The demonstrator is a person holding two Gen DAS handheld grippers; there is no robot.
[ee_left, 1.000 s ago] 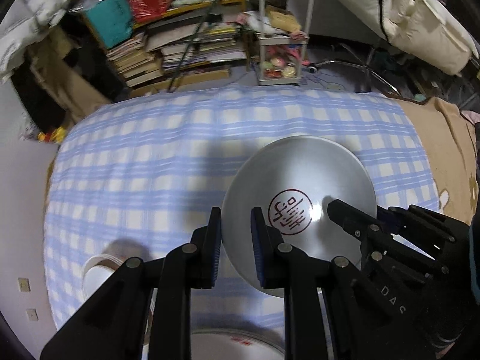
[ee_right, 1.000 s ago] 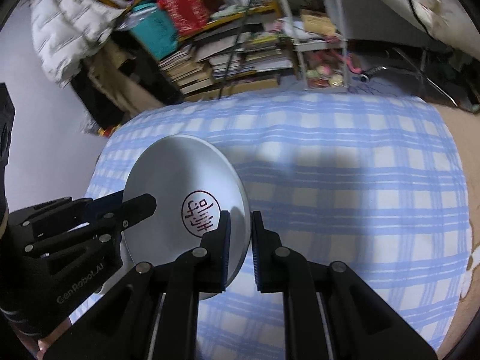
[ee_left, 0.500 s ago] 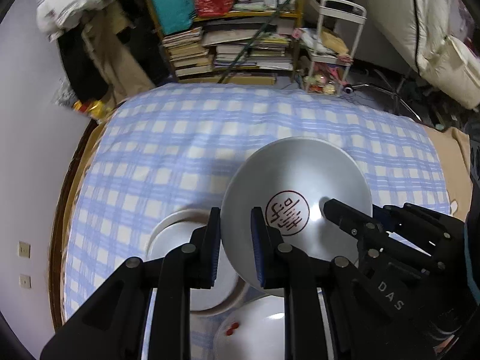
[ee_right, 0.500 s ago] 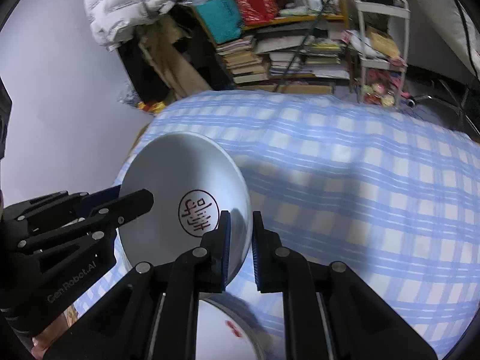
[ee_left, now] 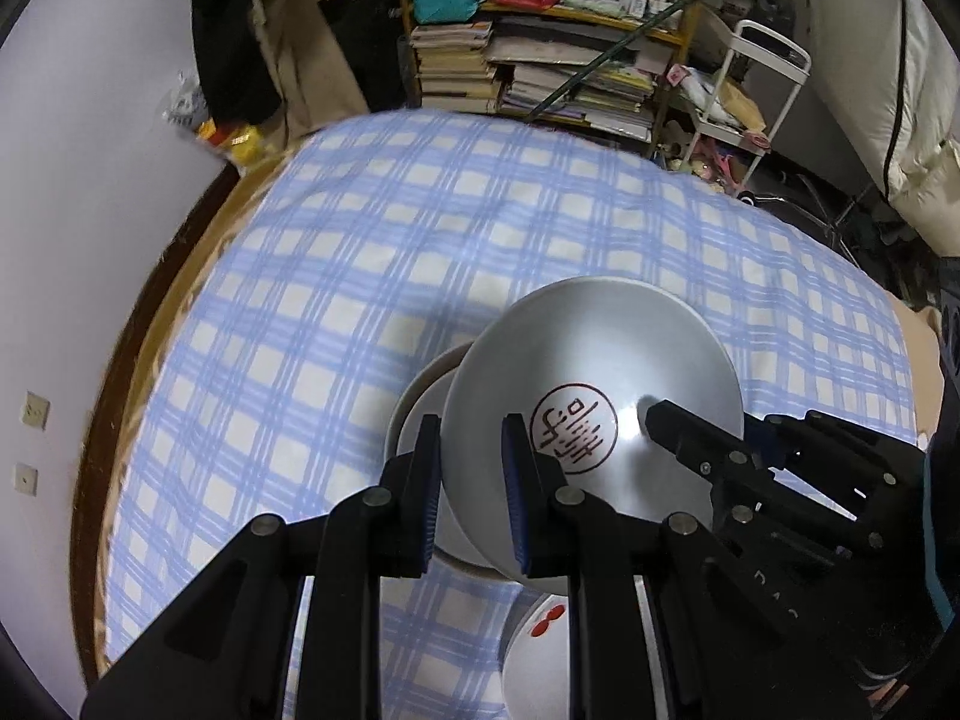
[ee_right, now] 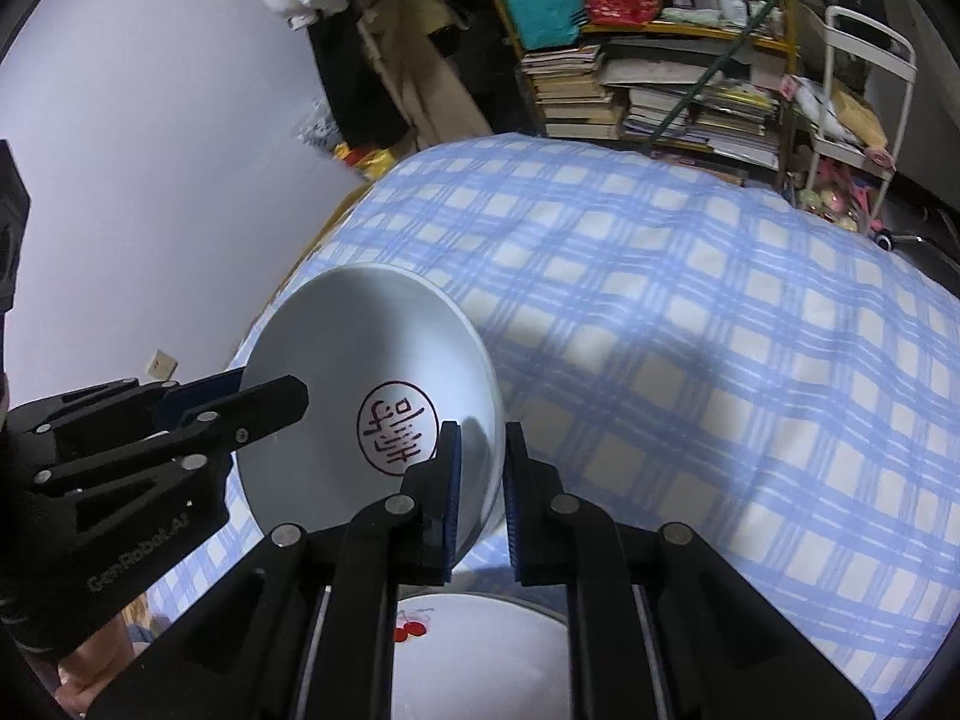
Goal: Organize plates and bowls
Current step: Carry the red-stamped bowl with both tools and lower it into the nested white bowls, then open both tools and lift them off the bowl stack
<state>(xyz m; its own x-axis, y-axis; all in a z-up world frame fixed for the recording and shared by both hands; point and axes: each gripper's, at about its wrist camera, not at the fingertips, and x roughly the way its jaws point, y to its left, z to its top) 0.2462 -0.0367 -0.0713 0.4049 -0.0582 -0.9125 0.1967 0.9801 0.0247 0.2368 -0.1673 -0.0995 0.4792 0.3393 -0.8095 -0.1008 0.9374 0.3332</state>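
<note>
A white bowl with a red round stamp [ee_left: 600, 384] is held in the air over the blue checked cloth, and it also shows in the right wrist view [ee_right: 360, 384]. My left gripper [ee_left: 471, 480] is shut on its left rim. My right gripper [ee_right: 480, 480] is shut on its right rim; it shows from the side in the left wrist view [ee_left: 660, 420]. Under the bowl sits a second white bowl [ee_left: 420, 414], partly hidden. A white plate with a red cherry mark [ee_left: 540, 648] lies near me, also in the right wrist view [ee_right: 480, 654].
The blue checked cloth [ee_left: 360, 276] covers a round table with a brown rim [ee_left: 150, 300]. A white wall stands to the left. Stacked books on shelves [ee_left: 540, 84] and a white trolley [ee_left: 750, 96] stand beyond the far edge.
Both grippers carried the stamped bowl leftward and nearer me over the table. The lower bowl, earlier left of the held bowl, now lies under it. The cherry plate shows more.
</note>
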